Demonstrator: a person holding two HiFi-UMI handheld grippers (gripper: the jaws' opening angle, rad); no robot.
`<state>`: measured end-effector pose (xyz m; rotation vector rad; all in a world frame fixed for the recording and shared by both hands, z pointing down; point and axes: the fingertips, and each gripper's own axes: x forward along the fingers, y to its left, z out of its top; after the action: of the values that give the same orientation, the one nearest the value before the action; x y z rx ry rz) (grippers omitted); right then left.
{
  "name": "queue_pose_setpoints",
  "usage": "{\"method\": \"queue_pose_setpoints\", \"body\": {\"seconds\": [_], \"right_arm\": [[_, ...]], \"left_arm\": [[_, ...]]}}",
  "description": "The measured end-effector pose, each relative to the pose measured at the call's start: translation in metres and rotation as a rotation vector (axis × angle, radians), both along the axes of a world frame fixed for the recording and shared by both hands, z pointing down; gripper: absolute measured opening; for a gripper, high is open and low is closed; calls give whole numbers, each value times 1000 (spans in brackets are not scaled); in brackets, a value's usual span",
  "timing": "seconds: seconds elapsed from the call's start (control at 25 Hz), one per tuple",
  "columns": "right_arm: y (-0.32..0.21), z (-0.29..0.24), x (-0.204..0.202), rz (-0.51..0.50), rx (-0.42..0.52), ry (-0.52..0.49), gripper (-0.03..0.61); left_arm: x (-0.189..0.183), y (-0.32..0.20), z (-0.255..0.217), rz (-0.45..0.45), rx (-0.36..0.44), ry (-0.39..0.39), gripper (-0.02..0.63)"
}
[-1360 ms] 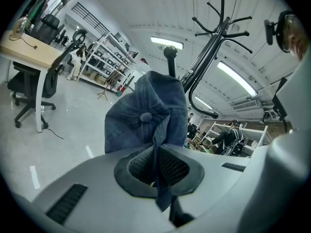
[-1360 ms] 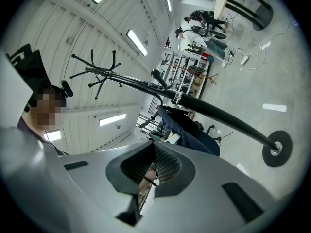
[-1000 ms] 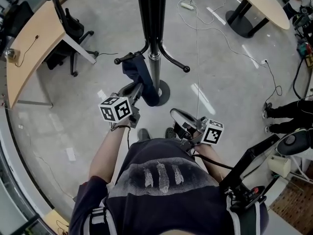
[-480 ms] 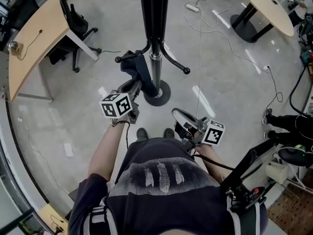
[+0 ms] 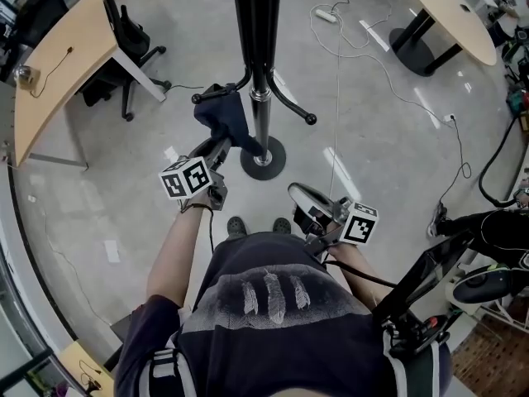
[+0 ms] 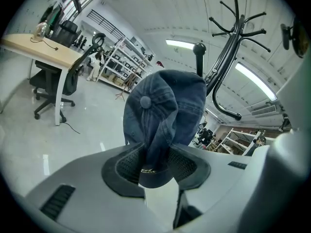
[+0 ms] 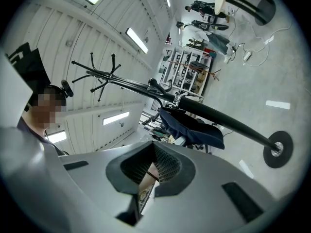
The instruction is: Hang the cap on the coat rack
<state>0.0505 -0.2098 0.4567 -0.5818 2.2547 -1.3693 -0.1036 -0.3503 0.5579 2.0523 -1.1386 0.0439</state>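
A dark blue denim cap (image 5: pixel 223 121) hangs from a lower hook arm of the black coat rack (image 5: pixel 258 40), left of the pole. My left gripper (image 5: pixel 219 143) sits just below it. Its jaws have just been opening and now stand apart, the cap's brim (image 6: pixel 154 171) still hanging loosely between the pads. In the left gripper view the cap (image 6: pixel 165 106) fills the middle, with the hook's knob (image 6: pixel 197 47) behind it. My right gripper (image 5: pixel 299 195) is held low near my body, shut and empty. The right gripper view shows the cap (image 7: pixel 192 127) on the rack pole (image 7: pixel 228 120).
The rack's round base (image 5: pixel 263 157) stands on the grey floor just ahead of my feet. A wooden desk (image 5: pixel 58 64) and an office chair (image 5: pixel 124 40) are at the left. A round table (image 5: pixel 450 2) and loose cables (image 5: pixel 331 15) lie at the back right. Black equipment (image 5: pixel 413 288) is at my right.
My left gripper and the cap have shifted slightly left and down beside the pole. The right gripper has stayed put.
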Motion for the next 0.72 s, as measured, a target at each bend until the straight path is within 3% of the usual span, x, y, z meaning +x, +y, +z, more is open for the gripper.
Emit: {"method": "queue_pose_setpoints", "body": {"seconds": [0.4,0.72], "right_arm": [[5,-6,8,-21,4,9,3],[12,-6,0,-43,25,6,3]], "left_arm": [[-26,3,-2,-95,2,-33,215],[-54,17,-5,-169,13,-47,225]]}}
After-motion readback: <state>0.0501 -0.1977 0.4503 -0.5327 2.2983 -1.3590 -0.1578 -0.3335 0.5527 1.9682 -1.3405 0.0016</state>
